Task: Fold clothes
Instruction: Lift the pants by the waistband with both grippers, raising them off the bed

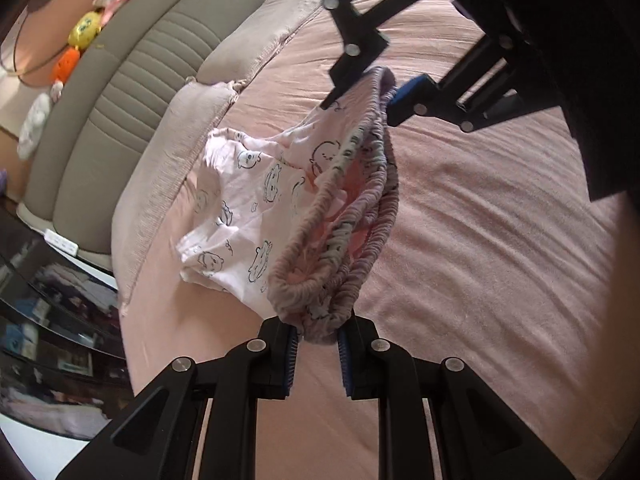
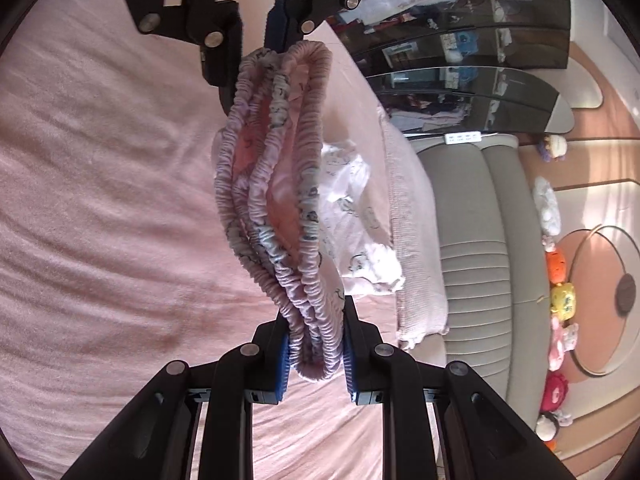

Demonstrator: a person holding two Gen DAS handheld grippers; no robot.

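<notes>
Pale pink cartoon-print elastic-waist trousers (image 1: 256, 208) were held above the pink bedsheet (image 1: 480, 220), waistband gathered, clamped ahead in left claw (image 1: 316, 344) and right claw (image 2: 316, 354), likely for folding

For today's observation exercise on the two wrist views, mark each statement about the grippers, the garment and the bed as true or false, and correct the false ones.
1. Both grippers grip the elastic waistband of the printed garment. True: the left gripper and the right gripper pinch opposite ends.
2. The garment lies flat and untouched on the bed. False: its waistband is held up, with the fabric trailing towards the bed sheet.
3. The bed sheet is pink. True.
4. The garment is plain, without print. False: it shows cartoon figures.
5. Plush toys sit along the headboard. True.
</notes>
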